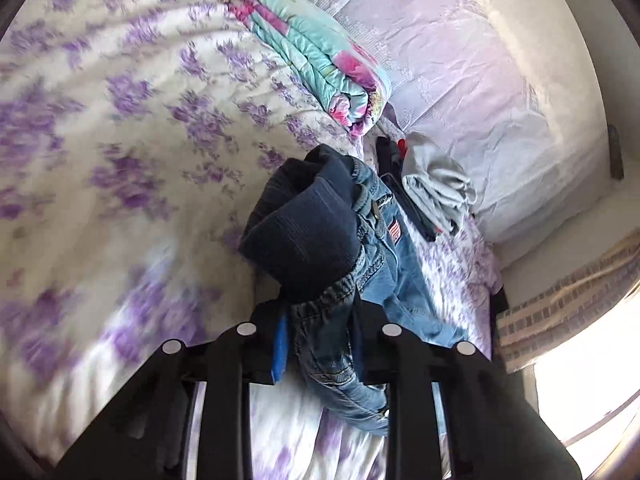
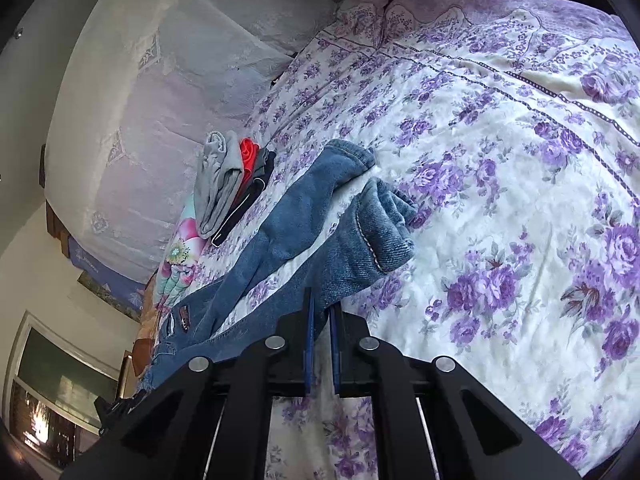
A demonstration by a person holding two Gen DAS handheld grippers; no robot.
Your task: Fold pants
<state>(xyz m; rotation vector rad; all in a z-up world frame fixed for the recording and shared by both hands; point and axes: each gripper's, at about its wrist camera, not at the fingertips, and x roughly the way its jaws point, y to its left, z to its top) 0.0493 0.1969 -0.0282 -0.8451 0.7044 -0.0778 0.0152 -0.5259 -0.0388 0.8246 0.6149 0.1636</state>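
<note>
A pair of blue jeans point(image 1: 384, 256) lies on the bed with purple flowers. My left gripper point(image 1: 320, 320) is shut on the bunched waistband of the jeans, and a dark blue fold of denim hangs over it. In the right wrist view the two legs of the jeans point(image 2: 296, 224) stretch away over the bedspread, their cuffs turned up. My right gripper point(image 2: 320, 316) is shut on the edge of the nearer leg.
A pile of folded clothes point(image 2: 228, 184), grey, red and dark, lies beside the jeans; it also shows in the left wrist view point(image 1: 436, 184). A folded teal and pink quilt point(image 1: 320, 52) lies further off. A large white pillow point(image 1: 500, 80) is behind. A window point(image 2: 52, 392) is at the side.
</note>
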